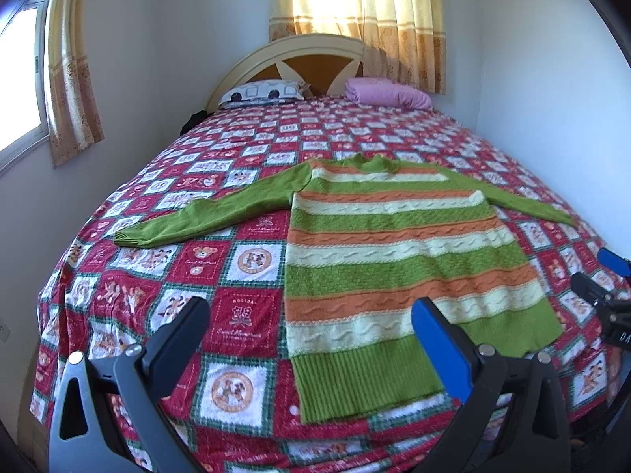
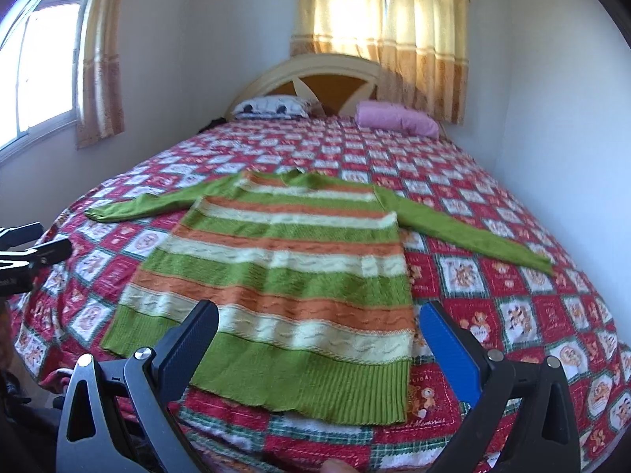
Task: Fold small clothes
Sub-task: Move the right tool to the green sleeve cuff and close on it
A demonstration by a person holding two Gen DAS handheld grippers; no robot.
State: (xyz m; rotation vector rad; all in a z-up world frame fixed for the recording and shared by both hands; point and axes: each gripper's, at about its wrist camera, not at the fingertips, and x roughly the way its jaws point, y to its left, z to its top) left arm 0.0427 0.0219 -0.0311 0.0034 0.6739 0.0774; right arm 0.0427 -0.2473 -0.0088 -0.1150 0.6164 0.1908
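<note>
A green, orange and cream striped sweater (image 1: pixel 394 260) lies flat on the bed, hem towards me, both green sleeves spread out to the sides. It also shows in the right wrist view (image 2: pixel 284 276). My left gripper (image 1: pixel 311 315) is open and empty, held above the sweater's hem at its left part. My right gripper (image 2: pixel 319 319) is open and empty, held above the hem at its right part. The right gripper's body shows at the right edge of the left wrist view (image 1: pixel 603 299); the left gripper's body shows at the left edge of the right wrist view (image 2: pixel 27 252).
The bed has a red patchwork cover (image 1: pixel 236 315) (image 2: pixel 512 315). A patterned pillow (image 1: pixel 262 92) and a pink pillow (image 1: pixel 388 92) lie by the headboard (image 1: pixel 292 51). Walls close in on both sides; curtained windows stand left and behind.
</note>
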